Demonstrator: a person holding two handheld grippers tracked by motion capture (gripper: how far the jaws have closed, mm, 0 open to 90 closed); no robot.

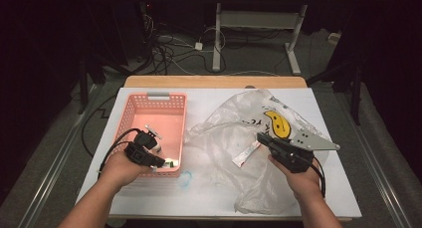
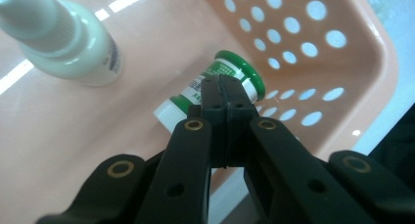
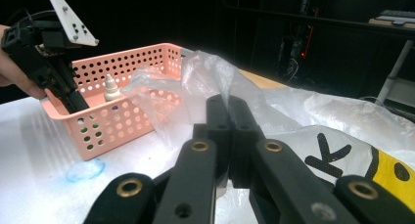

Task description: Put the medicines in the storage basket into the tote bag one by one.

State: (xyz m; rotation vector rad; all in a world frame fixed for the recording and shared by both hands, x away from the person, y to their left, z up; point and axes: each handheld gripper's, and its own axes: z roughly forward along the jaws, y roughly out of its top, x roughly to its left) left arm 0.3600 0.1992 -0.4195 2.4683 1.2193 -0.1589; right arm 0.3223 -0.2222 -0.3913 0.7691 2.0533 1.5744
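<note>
My left gripper (image 2: 224,84) hangs inside the pink basket (image 2: 342,131), its jaws pressed together with nothing between them. Just past their tips lies a small jar (image 2: 235,77) with a green lid, on its side on the basket floor near the perforated wall; I cannot tell whether the tips touch it. A white bottle (image 2: 73,48) lies farther off in the same basket. My right gripper (image 3: 227,106) is closed and empty too, held over the crumpled plastic bag (image 3: 342,121) on the tabletop (image 1: 214,188), well apart from the basket. A white sachet (image 1: 247,154) lies on the bag beside it.
</note>
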